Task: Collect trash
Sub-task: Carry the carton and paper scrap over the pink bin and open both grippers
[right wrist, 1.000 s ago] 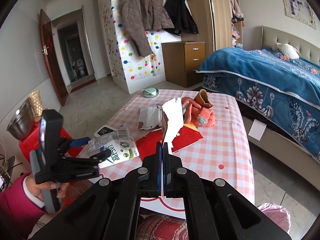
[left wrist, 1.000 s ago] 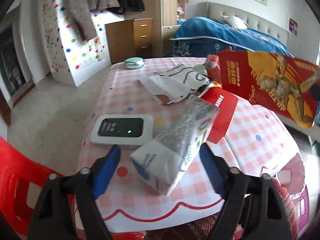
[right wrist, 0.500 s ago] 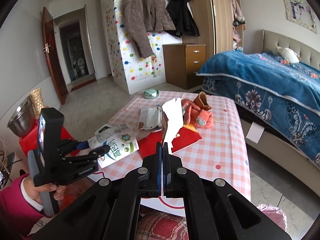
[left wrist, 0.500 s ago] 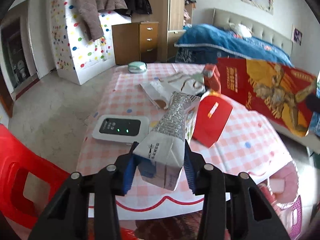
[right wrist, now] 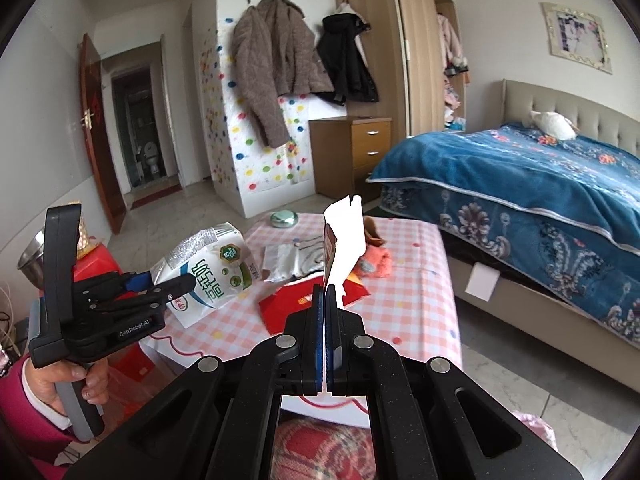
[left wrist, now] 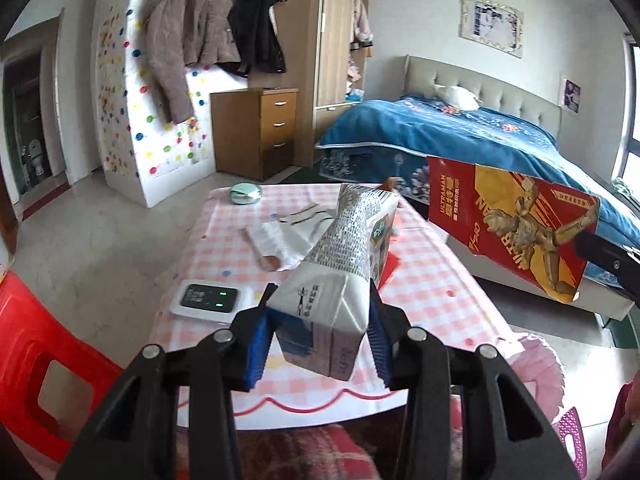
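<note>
Between the blue pads of my left gripper (left wrist: 318, 342) sits the milk carton (left wrist: 340, 276), clamped at its folded base and lifted off the checked table (left wrist: 440, 300), its far end tilted away from me. Beyond it on the cloth lie a crumpled white wrapper (left wrist: 280, 240) and a white device (left wrist: 210, 298). My right gripper (right wrist: 324, 312) is pinched tight on a torn red card (right wrist: 344, 248), held upright.
</note>
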Demonstrator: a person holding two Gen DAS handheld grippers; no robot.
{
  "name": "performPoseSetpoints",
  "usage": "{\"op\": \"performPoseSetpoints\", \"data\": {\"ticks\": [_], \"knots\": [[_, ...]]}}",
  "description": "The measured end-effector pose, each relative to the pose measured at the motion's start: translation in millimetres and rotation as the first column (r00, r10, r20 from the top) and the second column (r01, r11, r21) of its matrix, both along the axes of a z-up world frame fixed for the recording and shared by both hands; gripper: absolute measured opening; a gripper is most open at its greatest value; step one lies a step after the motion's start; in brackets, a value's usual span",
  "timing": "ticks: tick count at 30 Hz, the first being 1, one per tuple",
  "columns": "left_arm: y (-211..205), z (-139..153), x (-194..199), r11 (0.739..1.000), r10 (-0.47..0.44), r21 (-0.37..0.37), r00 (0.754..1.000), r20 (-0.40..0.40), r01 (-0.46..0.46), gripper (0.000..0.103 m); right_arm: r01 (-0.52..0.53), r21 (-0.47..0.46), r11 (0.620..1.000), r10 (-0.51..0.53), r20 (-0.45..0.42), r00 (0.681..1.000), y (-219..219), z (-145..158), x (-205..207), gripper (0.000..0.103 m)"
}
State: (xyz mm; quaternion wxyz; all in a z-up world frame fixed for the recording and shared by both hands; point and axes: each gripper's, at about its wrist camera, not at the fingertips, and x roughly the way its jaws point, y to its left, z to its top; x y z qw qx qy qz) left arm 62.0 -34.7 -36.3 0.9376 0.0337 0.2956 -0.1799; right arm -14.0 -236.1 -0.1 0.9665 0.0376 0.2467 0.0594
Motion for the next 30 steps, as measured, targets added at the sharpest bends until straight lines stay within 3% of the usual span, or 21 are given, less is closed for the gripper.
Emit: {"op": "performPoseSetpoints", "data": {"ticks": [5, 10, 21, 30], "knots": [[-30.5, -1.4, -15.1, 0.997, -0.080, -0.015, 0.997, -0.004, 0.080, 0.040, 0.075, 0.000, 0.997, -0.075, -0.011, 0.997, -23.7, -0.5, -31.1, 0.000], [-82.9, -7.9, -32.9, 0.978, -0.206, -0.027, 0.979, -0.008, 0.205, 0.040, 0.171, -0.011, 0.985, -0.171, -0.030, 0.985, -49.4, -4.1, -63.9, 0.000], [-215.9, -42.0, -73.3, 0.877, -0.477, 0.031, 0.877, -0.059, 0.479, 0.040, 0.426, 0.018, 0.905, -0.419, -0.146, 0.896, -120.0, -42.4, -138.7, 0.000], [-273.0, -69.9, -76.3, 0.826, -0.553, 0.047, 0.823, -0.130, 0.562, 0.041, 0.491, 0.071, 0.868, -0.463, -0.243, 0.853, -169.6, -83.6, -151.3, 0.000]]}}
